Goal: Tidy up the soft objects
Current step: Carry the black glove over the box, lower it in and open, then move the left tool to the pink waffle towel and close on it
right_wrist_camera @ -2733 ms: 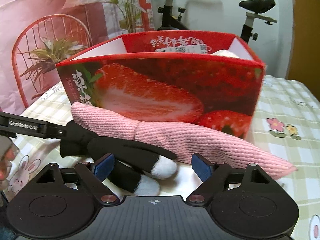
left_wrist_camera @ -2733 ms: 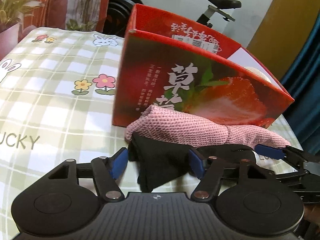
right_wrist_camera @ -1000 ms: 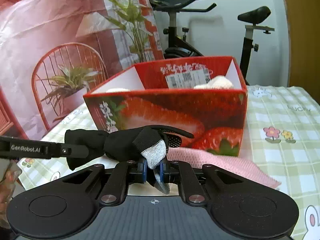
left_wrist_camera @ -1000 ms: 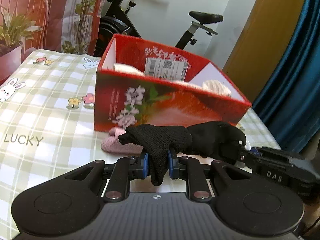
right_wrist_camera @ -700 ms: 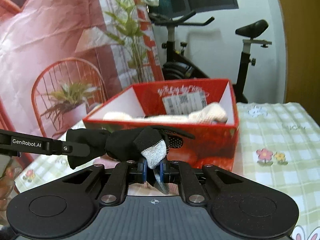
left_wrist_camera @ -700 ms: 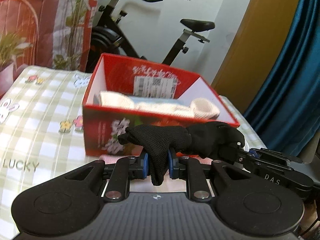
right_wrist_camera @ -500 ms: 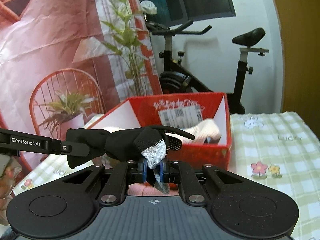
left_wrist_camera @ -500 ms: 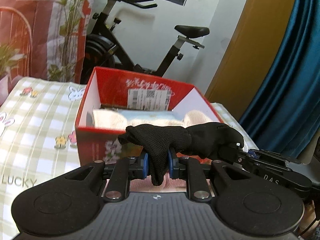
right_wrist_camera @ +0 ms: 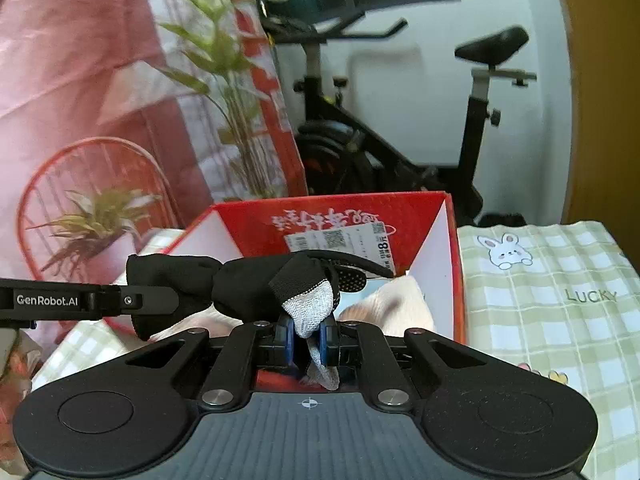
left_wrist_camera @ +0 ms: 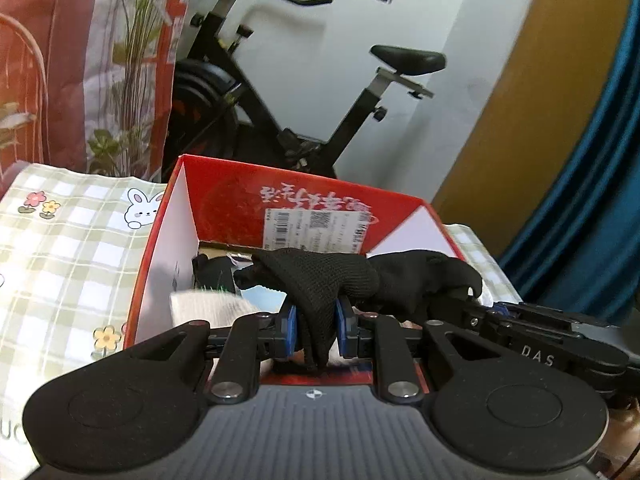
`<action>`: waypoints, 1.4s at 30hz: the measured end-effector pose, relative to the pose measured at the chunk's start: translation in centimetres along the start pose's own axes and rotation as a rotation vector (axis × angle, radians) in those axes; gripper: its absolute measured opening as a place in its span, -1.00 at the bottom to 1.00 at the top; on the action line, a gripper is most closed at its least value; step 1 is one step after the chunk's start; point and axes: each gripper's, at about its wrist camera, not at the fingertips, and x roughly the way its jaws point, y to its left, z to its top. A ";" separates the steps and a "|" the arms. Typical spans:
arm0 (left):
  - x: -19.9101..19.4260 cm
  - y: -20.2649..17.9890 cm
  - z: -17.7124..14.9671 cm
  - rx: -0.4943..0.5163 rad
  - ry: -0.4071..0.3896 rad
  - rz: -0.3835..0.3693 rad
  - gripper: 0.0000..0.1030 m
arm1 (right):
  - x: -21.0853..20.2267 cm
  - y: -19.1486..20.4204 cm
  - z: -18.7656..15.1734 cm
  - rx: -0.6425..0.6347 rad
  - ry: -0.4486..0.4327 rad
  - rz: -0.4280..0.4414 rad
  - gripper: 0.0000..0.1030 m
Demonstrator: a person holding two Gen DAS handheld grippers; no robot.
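both grippers point(left_wrist_camera: 314, 330) point(right_wrist_camera: 307, 334) clamp 1 glove point(left_wrist_camera: 320, 276) over box point(left_wrist_camera: 160, 240) | risk: uneven release drapes glove on near rim

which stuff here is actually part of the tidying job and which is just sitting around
Part of the job:
- black glove, pinched at either end by the left gripper and right gripper
- red strawberry box, open, with soft items already inside

Just around:
- exercise bike
- checked tablecloth
- potted plant backdrop

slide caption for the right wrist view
Right claw and left claw hold a black glove over the red box.
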 end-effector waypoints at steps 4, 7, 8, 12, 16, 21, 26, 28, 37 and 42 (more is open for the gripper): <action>2.6 1.4 1.7 -0.038 0.021 0.009 -0.60 | 3.4 -0.8 2.2 0.031 0.063 -0.019 -0.79; 3.8 1.7 2.6 -0.031 0.022 0.020 -0.58 | 5.3 -1.3 3.2 0.059 0.097 -0.036 -0.73; 4.1 1.7 2.7 -0.026 0.020 0.027 -0.49 | 5.9 -1.4 3.5 0.061 0.103 -0.049 -0.65; 4.7 1.6 3.0 0.005 0.011 0.040 0.21 | 6.6 -1.5 4.0 0.030 0.095 -0.083 -0.45; 3.8 1.6 2.8 0.024 -0.006 0.047 0.23 | 5.9 -1.7 3.6 0.013 0.082 -0.088 -0.35; 1.0 1.6 1.9 0.054 -0.052 0.056 0.41 | 3.3 -1.7 2.5 -0.013 0.032 -0.078 -0.26; -2.7 1.2 0.1 0.096 -0.095 0.066 0.41 | -0.5 -1.5 0.8 -0.034 -0.052 -0.024 -0.25; -4.1 1.3 -0.8 0.101 -0.109 0.070 0.41 | -2.1 -1.2 -0.1 -0.049 -0.080 -0.022 -0.25; -7.5 3.5 -5.7 0.054 -0.099 0.086 0.41 | -7.5 -1.3 -5.5 -0.055 -0.108 -0.030 -0.25; -6.0 4.6 -7.5 0.013 -0.035 0.089 0.41 | -7.3 -2.2 -8.5 0.000 -0.032 -0.049 -0.25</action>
